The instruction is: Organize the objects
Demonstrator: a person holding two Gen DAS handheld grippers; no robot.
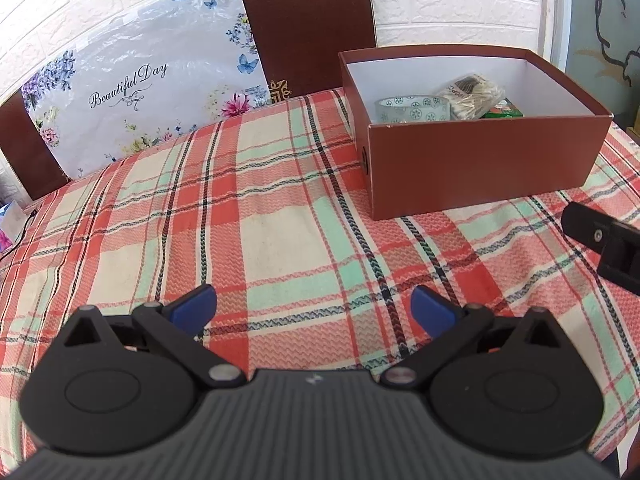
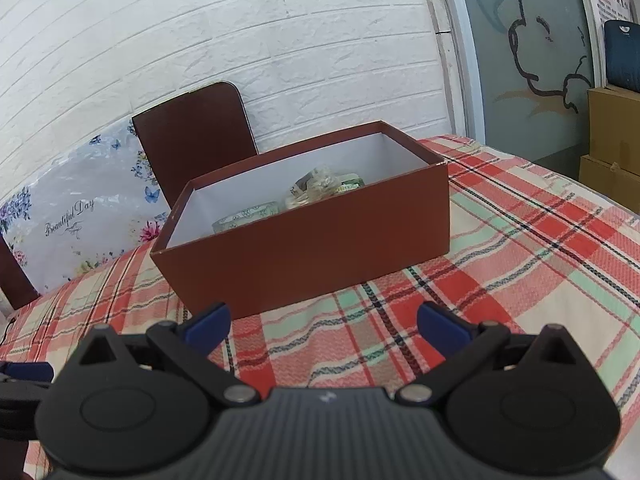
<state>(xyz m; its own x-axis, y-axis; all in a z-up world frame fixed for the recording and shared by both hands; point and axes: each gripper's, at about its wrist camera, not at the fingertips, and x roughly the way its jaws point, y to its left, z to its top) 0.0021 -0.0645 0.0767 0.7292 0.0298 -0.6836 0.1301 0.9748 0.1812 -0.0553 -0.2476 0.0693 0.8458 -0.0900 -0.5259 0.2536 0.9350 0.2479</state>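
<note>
1. A table covered with a red, cream and mint plaid tablecloth [image 1: 280,216] fills both views
2. The left gripper [image 1: 314,306] hovers over bare cloth, its blue-tipped fingers spread wide apart and holding nothing
3. The right gripper [image 2: 324,322] is likewise released and empty, just in front of the box
4. A brown cardboard box [image 1: 480,168] stands open on the cloth, right of the left gripper
5. Inside it lie a patterned tape roll [image 1: 412,108], a clear bag of cotton swabs [image 1: 472,96] and a green packet [image 1: 504,111]
6. A brown chair back [image 2: 192,136] stands behind the table against a white brick wall
</note>
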